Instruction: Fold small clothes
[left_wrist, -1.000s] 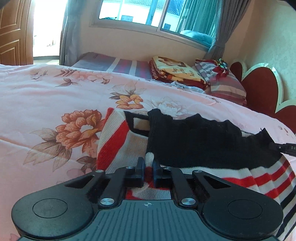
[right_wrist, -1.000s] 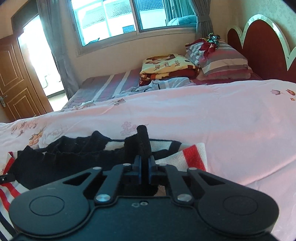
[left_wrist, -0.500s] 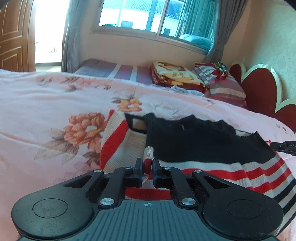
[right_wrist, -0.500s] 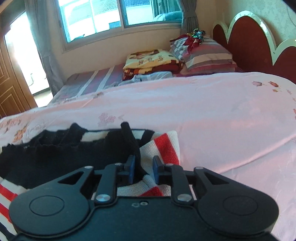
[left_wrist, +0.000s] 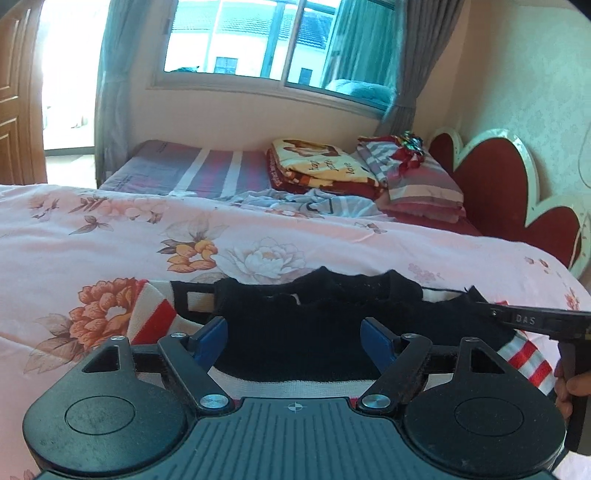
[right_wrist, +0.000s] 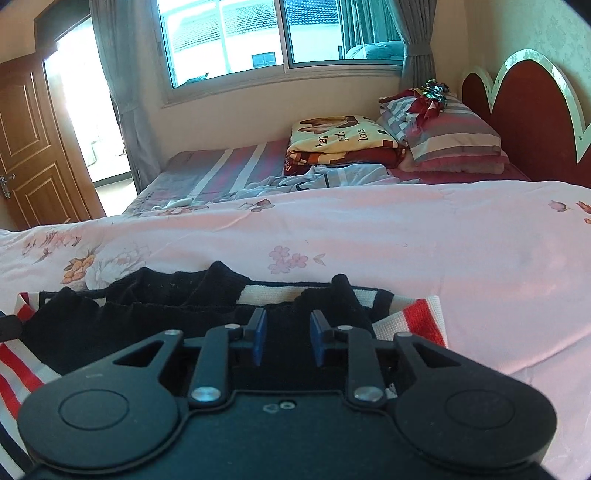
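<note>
- Two claws, both with jaws apart and nothing between them: my left claw (left_wrist: 293, 334) gapes wide, my right claw (right_wrist: 286, 334) is parted more narrowly.
- Step in hand, as I judge it: a fold has been laid and let go; neither claw touches cloth that I can see.
- Garment: small knit sweater (left_wrist: 325, 332), black body with red, white and dark stripes. It lies on the pink floral bedspread (left_wrist: 110, 236), at the near edge, straight ahead of both claws.
- Black panel lies doubled over the striped part; a striped section sticks out to the left of the black panel (left_wrist: 155, 314), another to its right (right_wrist: 421, 314).
- Far edge of the black layer is wavy and uneven, with small peaks; not a crisp fold line.
- In the left wrist view my right claw shows at the sweater's right end (left_wrist: 532, 319), level with the black edge.
- Next move, my estimate: pick the two striped ends or the near hem and bring them over the black panel. Needs low, flat approach so the jaws catch one layer only; knit is thick and may bunch.
- Beyond the sweater: folded blankets (right_wrist: 340, 142) and a striped pillow (right_wrist: 450, 136) by the headboard (right_wrist: 528, 110).
</note>
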